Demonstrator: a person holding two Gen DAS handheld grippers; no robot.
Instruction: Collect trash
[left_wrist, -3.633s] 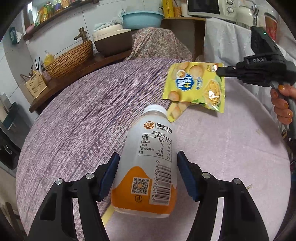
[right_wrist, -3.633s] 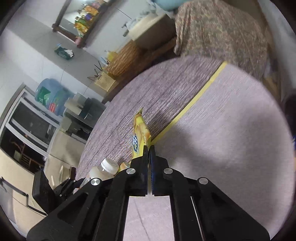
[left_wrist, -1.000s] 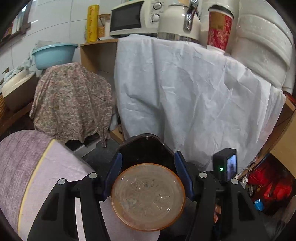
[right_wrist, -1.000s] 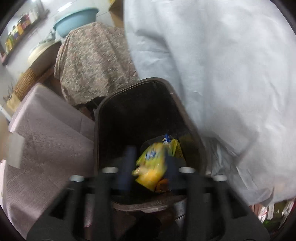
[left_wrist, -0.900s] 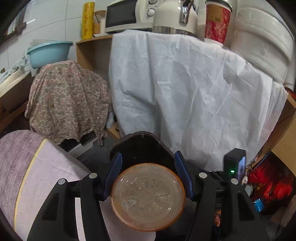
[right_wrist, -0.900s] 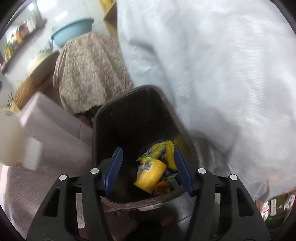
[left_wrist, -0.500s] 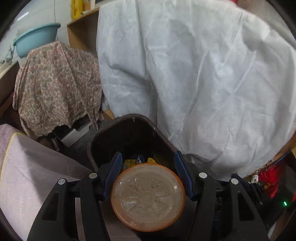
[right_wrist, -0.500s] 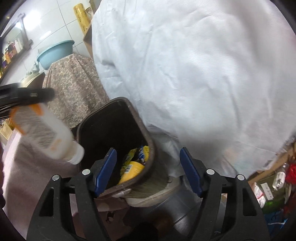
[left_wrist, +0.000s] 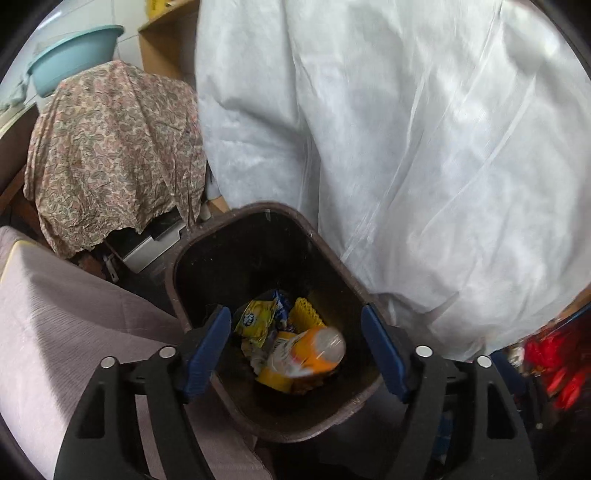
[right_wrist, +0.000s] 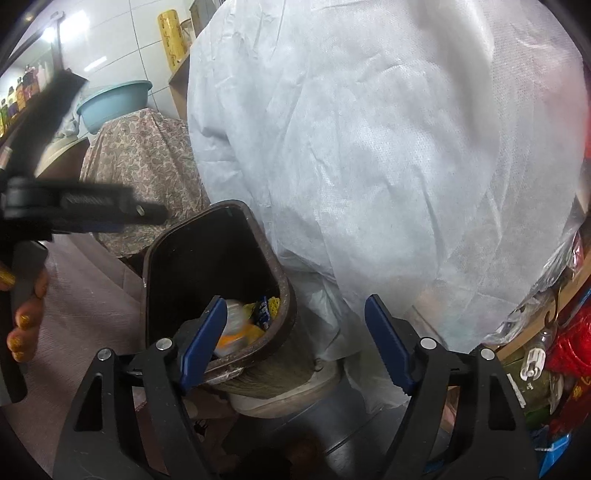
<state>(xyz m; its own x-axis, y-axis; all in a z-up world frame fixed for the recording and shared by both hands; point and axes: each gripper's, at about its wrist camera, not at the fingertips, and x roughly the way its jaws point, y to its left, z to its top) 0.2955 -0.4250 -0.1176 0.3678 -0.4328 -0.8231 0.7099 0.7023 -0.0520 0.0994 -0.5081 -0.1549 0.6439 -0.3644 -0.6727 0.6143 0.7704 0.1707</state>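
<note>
Orange and white, the bottle (left_wrist: 304, 354) now lies blurred inside the dark brown bin (left_wrist: 266, 214), resting on the heap with the yellow snack wrapper (left_wrist: 255, 323) just beside it. My left tongs (left_wrist: 295, 350) hang spread wide above the bin mouth with nothing between the blue pads (left_wrist: 207, 347). My right tongs (right_wrist: 295, 343) are likewise parted and empty, held off to the side so that the bin sits under their left pad; from there I can see the bottle's pale end among the rubbish, and my left hand (right_wrist: 26, 314) on its handle at the edge of the view.

As I judge it, both pieces I carried are in the bin, so this round of collecting is done. Whether more trash waits on the counter (left_wrist: 66, 332) I cannot tell; only a corner of its mauve cloth shows, and nothing lies on that part.

Against half a second ago, the bottle's round base no longer fills the gap of my left tongs: those pads have let go and the bottle has dropped out of the right camera's upper left into the bin. Against three and a half seconds ago, both tongs have left the counter, where the left stood around the upright bottle and the right pinched the wrapper's edge.
</note>
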